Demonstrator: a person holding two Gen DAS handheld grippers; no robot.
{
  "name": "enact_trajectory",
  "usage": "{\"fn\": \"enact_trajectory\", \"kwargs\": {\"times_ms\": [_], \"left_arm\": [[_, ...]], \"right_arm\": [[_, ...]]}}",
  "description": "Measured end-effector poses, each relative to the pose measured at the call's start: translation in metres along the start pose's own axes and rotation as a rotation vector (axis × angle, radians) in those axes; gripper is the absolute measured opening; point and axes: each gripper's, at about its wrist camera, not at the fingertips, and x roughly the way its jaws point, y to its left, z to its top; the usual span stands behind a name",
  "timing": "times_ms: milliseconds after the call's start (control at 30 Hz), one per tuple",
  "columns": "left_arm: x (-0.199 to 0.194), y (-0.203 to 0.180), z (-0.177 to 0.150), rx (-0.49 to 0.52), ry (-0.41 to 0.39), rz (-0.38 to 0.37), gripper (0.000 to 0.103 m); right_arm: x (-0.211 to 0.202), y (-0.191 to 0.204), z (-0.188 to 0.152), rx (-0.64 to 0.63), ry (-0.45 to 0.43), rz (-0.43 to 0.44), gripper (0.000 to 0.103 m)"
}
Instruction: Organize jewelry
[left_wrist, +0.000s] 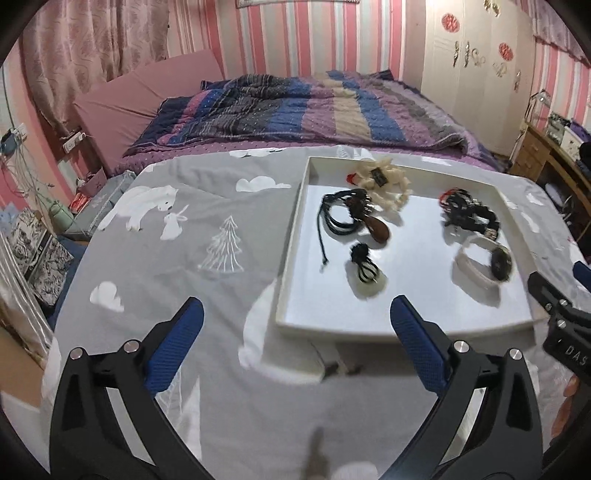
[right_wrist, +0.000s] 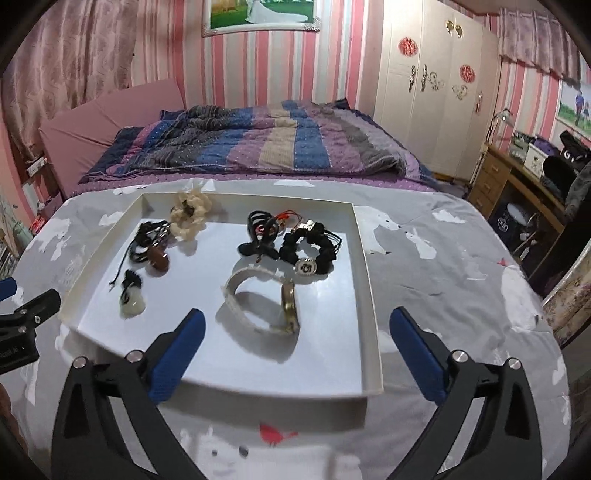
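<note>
Both grippers (left_wrist: 295, 328) (right_wrist: 295, 332) gape over the jewelry tray (right_wrist: 369, 295).

The near strip of the white tray (right_wrist: 369, 295) floor is bare and open to approach over its low front rim. Farther in, the white-strap watch (right_wrist: 258, 306) stands on edge mid-floor, with the black bracelet (right_wrist: 310, 251) and cream flower piece (right_wrist: 190, 214) behind. The grey cloth (left_wrist: 166, 258) left of the tray lies unobstructed.
</note>
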Motion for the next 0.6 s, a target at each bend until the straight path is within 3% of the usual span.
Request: {"fn": "enact_trajectory", "kwargs": {"times_ms": [233, 333, 600], "left_arm": [[-0.037, -0.002, -0.039, -0.003, -0.139, 0.003, 0.100], [-0.041, 0.001, -0.048, 0.003, -0.180, 0.039, 0.100], [-0.045, 0.017, -0.051, -0.049, -0.198, 0.060, 0.100]], "right_arm": [[-0.033, 0.006, -0.035, 0.019, -0.061, 0.070, 0.100], [-0.036, 0.003, -0.041, 0.037, -0.073, 0.103, 0.100], [-0.052, 0.001, -0.048, 0.038, -0.098, 0.068, 0.100]]}}
